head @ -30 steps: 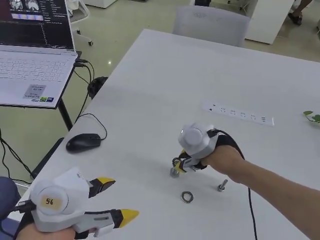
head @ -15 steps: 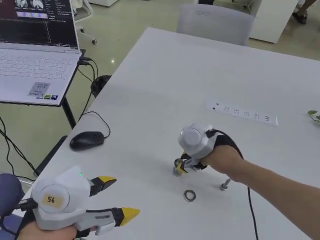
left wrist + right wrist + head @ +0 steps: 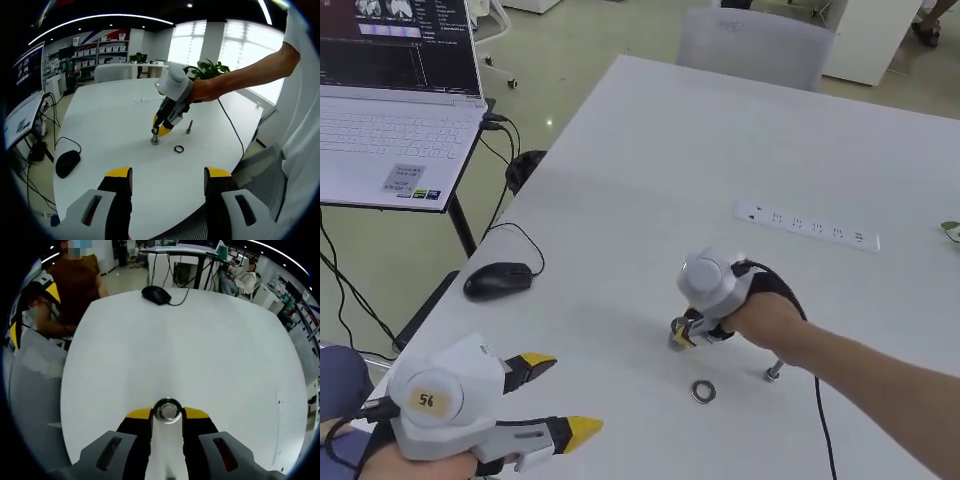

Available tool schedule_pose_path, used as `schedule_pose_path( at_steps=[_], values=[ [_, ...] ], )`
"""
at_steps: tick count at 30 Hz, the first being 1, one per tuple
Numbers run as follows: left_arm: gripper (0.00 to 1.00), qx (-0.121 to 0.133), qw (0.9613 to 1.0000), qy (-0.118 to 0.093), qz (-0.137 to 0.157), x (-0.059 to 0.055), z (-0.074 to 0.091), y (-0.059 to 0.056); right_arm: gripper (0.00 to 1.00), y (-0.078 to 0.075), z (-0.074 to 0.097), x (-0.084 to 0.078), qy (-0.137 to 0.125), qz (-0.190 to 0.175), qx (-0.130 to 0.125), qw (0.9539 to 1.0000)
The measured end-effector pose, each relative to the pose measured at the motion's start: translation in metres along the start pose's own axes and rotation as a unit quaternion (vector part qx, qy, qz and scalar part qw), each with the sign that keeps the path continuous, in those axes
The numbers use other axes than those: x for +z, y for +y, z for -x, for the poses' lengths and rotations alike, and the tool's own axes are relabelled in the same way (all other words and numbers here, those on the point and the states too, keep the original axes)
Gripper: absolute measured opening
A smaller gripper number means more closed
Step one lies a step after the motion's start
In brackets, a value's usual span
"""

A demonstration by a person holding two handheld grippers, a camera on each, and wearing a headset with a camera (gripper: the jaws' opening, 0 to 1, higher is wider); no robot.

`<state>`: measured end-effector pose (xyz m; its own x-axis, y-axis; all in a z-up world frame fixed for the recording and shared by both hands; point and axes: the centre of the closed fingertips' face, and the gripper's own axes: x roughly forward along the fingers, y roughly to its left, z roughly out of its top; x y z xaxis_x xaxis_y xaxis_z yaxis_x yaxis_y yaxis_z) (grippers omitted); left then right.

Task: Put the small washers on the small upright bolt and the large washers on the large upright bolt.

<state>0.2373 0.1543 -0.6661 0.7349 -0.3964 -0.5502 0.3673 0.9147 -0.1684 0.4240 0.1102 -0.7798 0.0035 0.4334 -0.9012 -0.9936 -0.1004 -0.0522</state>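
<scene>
Centre-low in the head view, the right gripper (image 3: 682, 333) pinches a washer (image 3: 167, 411) over the large bolt (image 3: 155, 138). It should be held level and centred, then released. Another washer (image 3: 702, 391) lies nearby, with the small bolt (image 3: 774, 372) further right. The left gripper (image 3: 560, 396), jaws apart, hovers lower left by the table (image 3: 650, 150) edge, with bare tabletop around it.

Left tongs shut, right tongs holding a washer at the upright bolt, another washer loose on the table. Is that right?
No. The left tongs are open, yellow tips wide apart in the left gripper view. The right tongs do hold a washer at the upright bolt, and a loose washer lies on the table.
</scene>
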Motion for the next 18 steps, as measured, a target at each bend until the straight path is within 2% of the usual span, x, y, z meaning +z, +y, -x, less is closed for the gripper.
schedule_pose_path(
  at_steps=[8,18],
  values=[
    [0.57,0.0,1.0,0.002,-0.001,-0.001,0.001,-0.001,0.23,0.001,-0.005,-0.002,0.019,0.015,0.001,0.9997],
    [0.57,0.001,1.0,0.003,0.001,-0.003,0.002,0.0,0.23,0.004,-0.011,-0.004,0.021,0.013,0.006,0.9997]
  ],
)
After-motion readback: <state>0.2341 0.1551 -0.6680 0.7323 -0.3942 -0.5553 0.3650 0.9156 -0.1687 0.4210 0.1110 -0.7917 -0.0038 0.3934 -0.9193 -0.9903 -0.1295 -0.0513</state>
